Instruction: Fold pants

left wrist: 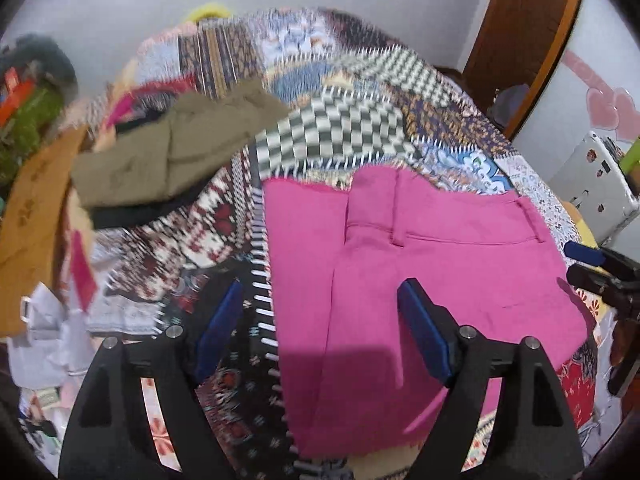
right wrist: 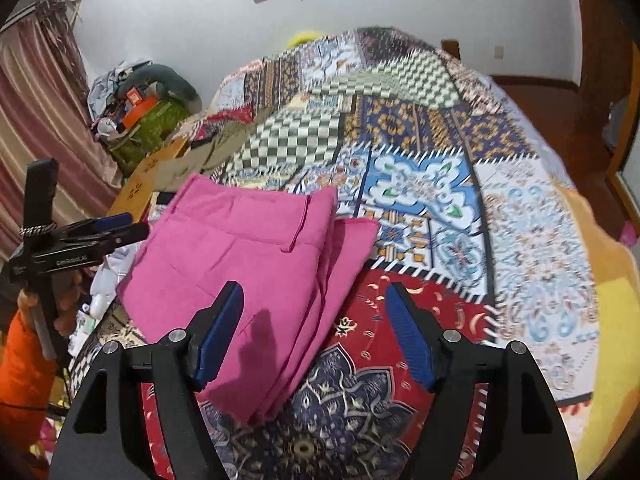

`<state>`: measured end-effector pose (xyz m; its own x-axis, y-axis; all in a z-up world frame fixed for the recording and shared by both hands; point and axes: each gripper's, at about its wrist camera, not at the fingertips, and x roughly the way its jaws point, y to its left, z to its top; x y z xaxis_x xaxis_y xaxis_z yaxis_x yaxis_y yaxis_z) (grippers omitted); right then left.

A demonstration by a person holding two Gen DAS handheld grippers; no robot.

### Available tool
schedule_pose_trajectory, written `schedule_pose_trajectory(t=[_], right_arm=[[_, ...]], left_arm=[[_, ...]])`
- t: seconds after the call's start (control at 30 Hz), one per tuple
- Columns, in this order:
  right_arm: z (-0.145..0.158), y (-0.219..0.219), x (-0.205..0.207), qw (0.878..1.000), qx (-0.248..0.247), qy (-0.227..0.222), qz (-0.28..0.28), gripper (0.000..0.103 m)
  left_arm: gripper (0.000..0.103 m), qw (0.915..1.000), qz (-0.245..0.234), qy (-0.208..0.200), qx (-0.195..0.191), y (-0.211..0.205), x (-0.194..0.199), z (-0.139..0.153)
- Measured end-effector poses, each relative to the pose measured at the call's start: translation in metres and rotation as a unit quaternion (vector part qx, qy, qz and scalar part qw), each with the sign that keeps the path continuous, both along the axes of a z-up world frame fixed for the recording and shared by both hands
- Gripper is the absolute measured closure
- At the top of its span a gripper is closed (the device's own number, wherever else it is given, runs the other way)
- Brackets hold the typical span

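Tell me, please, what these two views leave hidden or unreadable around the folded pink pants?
- Pink pants: the near edge is hidden behind the left tool in the left wrist view.
- Olive garment: motion blur hides its type in the left wrist view; it is small and partly hidden in the right wrist view.
- Clutter pile by the wall: too small to identify, right wrist view.

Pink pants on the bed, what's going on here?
A person with handheld tongs in each hand is folding the bright pink cloth pants, which lie in a compact folded stack on the patchwork patterned bedspread. Both the left tongs and the right tongs hang open over the pants, gripping nothing. An olive-green folded garment sits further back on the bed. The fold looks largely done.
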<state>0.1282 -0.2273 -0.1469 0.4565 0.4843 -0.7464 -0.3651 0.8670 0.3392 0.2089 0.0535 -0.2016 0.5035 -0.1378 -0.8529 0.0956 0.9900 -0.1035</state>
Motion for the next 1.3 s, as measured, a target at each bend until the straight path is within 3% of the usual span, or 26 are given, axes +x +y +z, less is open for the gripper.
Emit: schedule_pose_trajectory(t=[0.3,0.4,0.5,0.67,0.77,1.03,1.3], right_arm=[[-0.022,0.010,0.014,1.000,0.011,0.021,0.018,0.031],[-0.022,0.016,0.019,0.999,0.016,0.022,0.027,0.036],[-0.021,0.020,0.023,0.999,0.018,0.020,0.036,0.054],[-0.019,0.017,0.033,0.999,0.032,0.017,0.025,0.081],[-0.012,0.019,0.035,0.999,0.025,-0.001,0.030,0.087],[0.022,0.046,0.047,0.995,-0.008,-0.069,0.066,0.090],[0.070,0.083,0.078,0.987,0.000,-0.142,0.077,0.090]], left_arm=[[0.027,0.9925,0.003,0.046,-0.114,0.014,0.019,-0.022],[0.042,0.9913,-0.005,0.043,-0.124,0.012,0.021,-0.019],[0.063,0.9908,-0.015,0.038,-0.129,0.005,0.022,-0.014],[0.078,0.9958,-0.018,0.012,-0.089,-0.007,0.018,-0.001],[0.082,0.9973,-0.015,0.001,-0.072,-0.009,0.017,0.006],[0.087,0.9981,-0.006,-0.055,-0.026,-0.004,0.025,0.045],[0.087,0.9909,0.027,-0.131,-0.008,0.034,0.045,0.096]])
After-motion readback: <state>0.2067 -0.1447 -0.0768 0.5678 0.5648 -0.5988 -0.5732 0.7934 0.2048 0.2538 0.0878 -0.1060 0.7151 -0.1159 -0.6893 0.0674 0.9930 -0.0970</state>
